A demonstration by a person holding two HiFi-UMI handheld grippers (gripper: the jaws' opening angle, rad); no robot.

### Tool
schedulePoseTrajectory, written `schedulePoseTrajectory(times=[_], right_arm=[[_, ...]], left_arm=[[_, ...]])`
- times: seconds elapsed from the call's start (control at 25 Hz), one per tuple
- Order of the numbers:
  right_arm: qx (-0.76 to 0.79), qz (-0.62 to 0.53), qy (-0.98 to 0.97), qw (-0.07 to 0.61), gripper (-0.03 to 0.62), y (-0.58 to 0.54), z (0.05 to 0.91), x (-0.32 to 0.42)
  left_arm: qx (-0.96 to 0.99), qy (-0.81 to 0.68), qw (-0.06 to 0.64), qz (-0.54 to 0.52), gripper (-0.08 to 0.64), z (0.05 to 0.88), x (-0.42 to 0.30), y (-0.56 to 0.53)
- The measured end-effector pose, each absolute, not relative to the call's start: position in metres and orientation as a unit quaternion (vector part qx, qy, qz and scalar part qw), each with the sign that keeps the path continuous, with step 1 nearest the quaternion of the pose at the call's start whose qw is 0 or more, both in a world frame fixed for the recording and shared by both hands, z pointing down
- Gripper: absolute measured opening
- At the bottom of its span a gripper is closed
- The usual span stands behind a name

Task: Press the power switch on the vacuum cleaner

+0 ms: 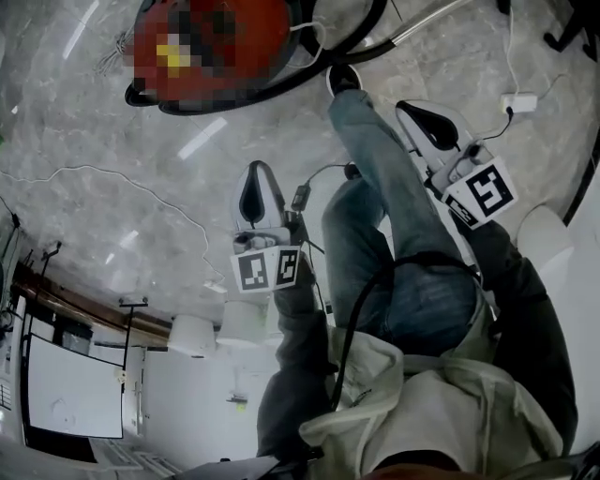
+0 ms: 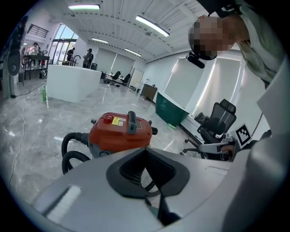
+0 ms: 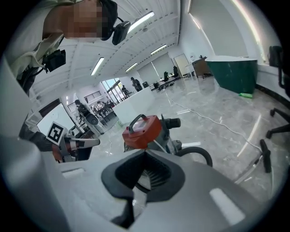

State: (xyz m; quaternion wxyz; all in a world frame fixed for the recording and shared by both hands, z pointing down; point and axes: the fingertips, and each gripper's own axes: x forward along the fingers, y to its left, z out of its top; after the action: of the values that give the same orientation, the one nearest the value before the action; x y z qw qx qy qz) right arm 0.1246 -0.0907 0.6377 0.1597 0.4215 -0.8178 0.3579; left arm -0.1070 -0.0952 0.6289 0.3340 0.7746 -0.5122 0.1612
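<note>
The red vacuum cleaner (image 1: 211, 47) stands on the marble floor ahead of me, partly covered by a mosaic patch in the head view. In the left gripper view the vacuum cleaner (image 2: 120, 132) shows a black handle on top and a round red switch (image 2: 108, 119) on its lid. The right gripper view catches the vacuum cleaner (image 3: 142, 130) from its other side. My left gripper (image 2: 145, 150) and right gripper (image 3: 145, 152) are both shut, empty, and well short of it. From above, the left gripper (image 1: 258, 172) hangs left of my leg and the right gripper (image 1: 410, 110) right of it.
A black hose (image 2: 72, 149) loops from the vacuum and a metal wand (image 1: 422, 23) lies beyond my shoe. A white power strip (image 1: 518, 101) and thin cables (image 1: 112, 178) lie on the floor. An office chair (image 2: 217, 120) and a green bin (image 2: 170, 111) stand to the right.
</note>
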Motion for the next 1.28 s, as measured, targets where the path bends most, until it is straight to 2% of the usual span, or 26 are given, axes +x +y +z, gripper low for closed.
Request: schedulePoseTrajectory(times=[0.4, 0.68, 0.88, 1.08, 1.28], right_arm=[[0.43, 0.325, -0.824, 0.174, 0.0, -0.039, 0.639, 0.127], [0.426, 0.254, -0.854, 0.157, 0.0, 0.031, 0.581, 0.091], [0.431, 0.19, -0.871, 0.142, 0.0, 0.112, 0.488, 0.074], [0.423, 0.16, -0.882, 0.129, 0.0, 0.169, 0.403, 0.069], [0.403, 0.153, -0.895, 0.118, 0.0, 0.229, 0.34, 0.066]], left_arm=[[0.772, -0.521, 0.333, 0.144, 0.002, 0.637, -0.122, -0.023], [0.778, -0.535, 0.313, 0.101, 0.002, 0.595, -0.148, 0.076], [0.8, -0.532, 0.258, 0.105, 0.002, 0.512, -0.159, 0.165], [0.846, -0.487, 0.192, 0.104, 0.002, 0.421, -0.12, 0.219], [0.859, -0.468, 0.19, 0.078, 0.002, 0.352, -0.088, 0.254]])
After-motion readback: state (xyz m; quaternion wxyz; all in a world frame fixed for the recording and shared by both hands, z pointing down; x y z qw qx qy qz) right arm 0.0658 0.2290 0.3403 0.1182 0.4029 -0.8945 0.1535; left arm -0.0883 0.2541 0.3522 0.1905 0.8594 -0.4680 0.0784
